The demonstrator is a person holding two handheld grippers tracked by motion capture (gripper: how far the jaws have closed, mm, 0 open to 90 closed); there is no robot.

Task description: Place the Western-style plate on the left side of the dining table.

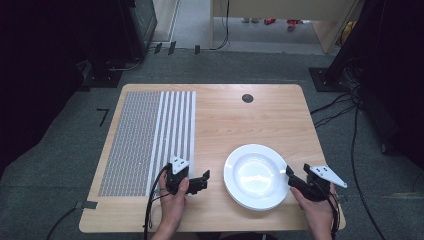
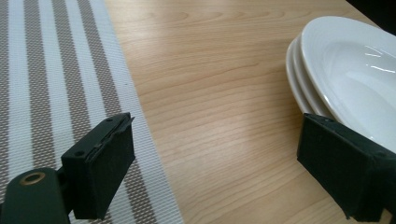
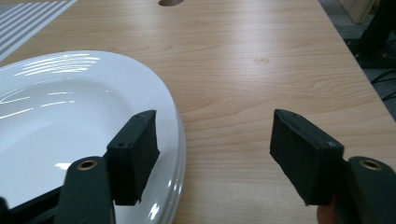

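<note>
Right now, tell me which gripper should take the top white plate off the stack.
Right, probably. The right gripper is open, one jaw already over the rim of the stacked white plates. The left gripper, also open, sits by the striped woven placemat, bare wood between.

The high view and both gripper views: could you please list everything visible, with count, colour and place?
Light wooden table: one, centre, on grey carpet.
Grey-and-white striped woven placemat: one, on the table's left part.
White deep ceramic plates: a stack, at least three rims in the left gripper view, near-right of the table.
Dark round cable hole: one, far middle of the table.
Black cables: several, on the floor at right.
Left gripper: black, open, between placemat and plates.
Right gripper: black, open, at the plates' right rim.
Hands: two, at the near edge.
</note>
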